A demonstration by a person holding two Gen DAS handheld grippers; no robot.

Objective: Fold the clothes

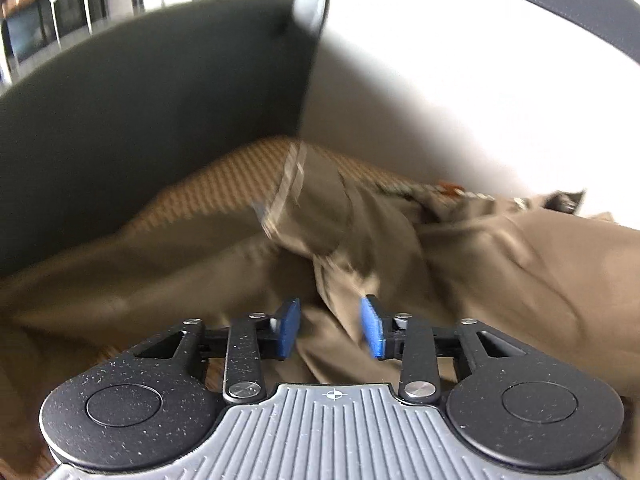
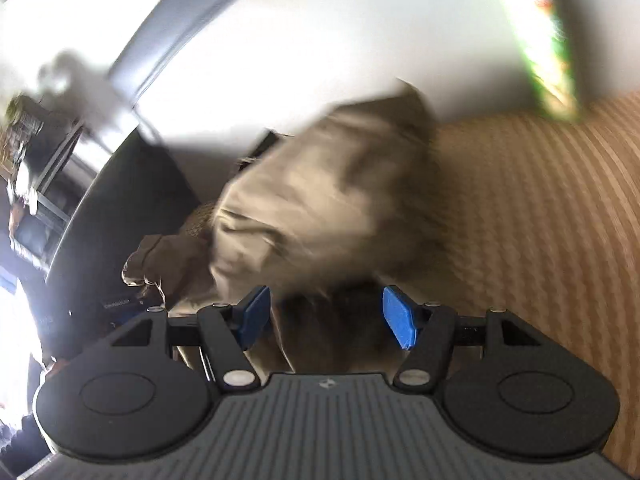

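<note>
Left tool (image 1: 330, 328): its two blue pads stand apart, with a ridge of the khaki garment (image 1: 400, 248) running up between them; the cloth seems to touch the right-hand pad, but whether it is gripped cannot be told, since the pads have not met. Right tool (image 2: 324, 320): pads wide apart, nothing clamped, poised just over a blurred mound of the same garment (image 2: 320, 200). The garment lies rumpled and bunched on the counter (image 2: 540, 220), a tan ribbed surface, with a trimmed edge, perhaps a waistband or pocket, turned up toward the far wall (image 1: 460, 100) and a dark panel (image 1: 140, 100) standing to the left. A green-and-yellow packet (image 2: 536, 40) lies beyond, well apart from the cloth. Judged from the heaped folds, the garment is neither spread flat nor neatly folded; the step in hand appears to be gathering or repositioning it. The next move calls for each tool to close on a definite edge, so that the cloth can be drawn taut and laid flat.
</note>
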